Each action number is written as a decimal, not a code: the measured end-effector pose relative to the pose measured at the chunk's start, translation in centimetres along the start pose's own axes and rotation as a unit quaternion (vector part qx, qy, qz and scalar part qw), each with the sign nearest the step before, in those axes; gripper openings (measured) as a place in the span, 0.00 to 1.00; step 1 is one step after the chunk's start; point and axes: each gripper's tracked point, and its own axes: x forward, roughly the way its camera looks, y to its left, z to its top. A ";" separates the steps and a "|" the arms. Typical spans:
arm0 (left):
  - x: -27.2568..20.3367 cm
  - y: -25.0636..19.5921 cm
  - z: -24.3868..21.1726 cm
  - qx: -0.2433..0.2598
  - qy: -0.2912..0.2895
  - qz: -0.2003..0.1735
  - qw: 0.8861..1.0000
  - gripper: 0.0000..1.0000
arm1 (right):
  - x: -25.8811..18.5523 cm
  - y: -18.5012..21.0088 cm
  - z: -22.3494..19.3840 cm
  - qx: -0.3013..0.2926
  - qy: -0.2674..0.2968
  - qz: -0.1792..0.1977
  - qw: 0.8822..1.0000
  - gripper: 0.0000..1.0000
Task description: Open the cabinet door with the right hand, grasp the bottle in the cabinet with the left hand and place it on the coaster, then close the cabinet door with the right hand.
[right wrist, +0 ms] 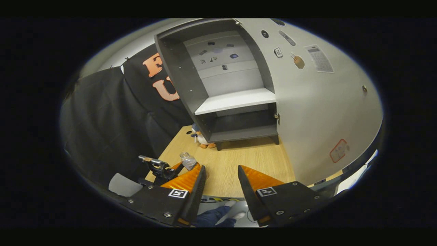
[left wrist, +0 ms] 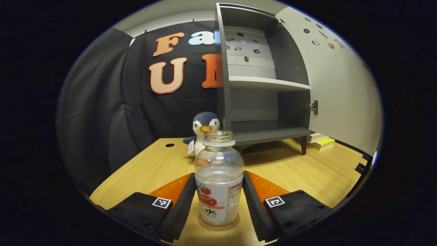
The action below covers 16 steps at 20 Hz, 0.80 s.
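Both hand-held gripper pairs: left clamped around bottle, right agape, empty.

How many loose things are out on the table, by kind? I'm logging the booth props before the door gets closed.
Bottle: 1, standing on the coaster
Coaster: 1
Penguin plush: 1
Cabinet: 1, door open
Books beside the cabinet: 2, stacked
Total: 6
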 end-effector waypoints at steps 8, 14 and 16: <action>-0.4 -0.2 -0.3 0.011 0.001 0.003 1.000 0.86 | -0.2 -0.1 0.0 -0.002 0.003 0.002 1.000 0.59; -0.7 0.0 0.9 0.014 -0.007 0.012 1.000 0.93 | -0.5 0.3 -0.2 0.004 0.007 0.005 1.000 0.59; -0.7 0.1 1.3 0.012 -0.007 0.013 1.000 0.93 | -0.6 0.3 -0.2 0.004 0.006 0.005 1.000 0.59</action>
